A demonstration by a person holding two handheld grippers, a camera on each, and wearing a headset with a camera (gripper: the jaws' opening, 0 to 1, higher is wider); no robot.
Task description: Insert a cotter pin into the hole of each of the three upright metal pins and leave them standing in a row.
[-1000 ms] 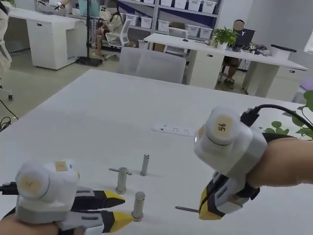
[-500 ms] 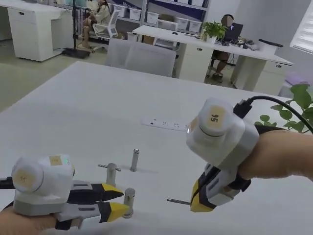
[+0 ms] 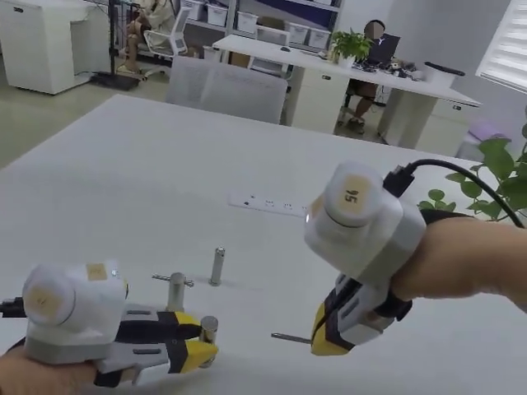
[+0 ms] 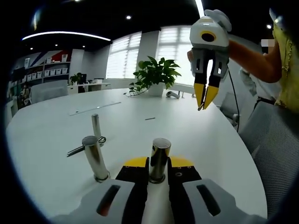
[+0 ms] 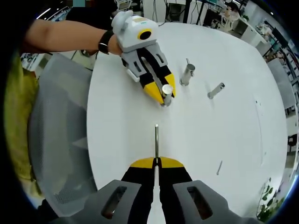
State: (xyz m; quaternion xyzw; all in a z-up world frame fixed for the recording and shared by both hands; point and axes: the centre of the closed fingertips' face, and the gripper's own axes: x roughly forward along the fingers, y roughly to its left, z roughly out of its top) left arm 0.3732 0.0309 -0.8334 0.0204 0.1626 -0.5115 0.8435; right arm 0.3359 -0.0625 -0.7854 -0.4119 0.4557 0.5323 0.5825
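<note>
left gripper clamps the upright steel pin; aim the thin grey cotter pin, pinched in your right gripper, at it.

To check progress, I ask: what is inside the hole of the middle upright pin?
A cotter pin passes through the middle pin near its top. The hole itself is covered by it.

An open-plan office: long white desks in rows, grey chairs, shelves of storage bins, a potted plant beside a laptop, window blinds, a person seated at the back.
</note>
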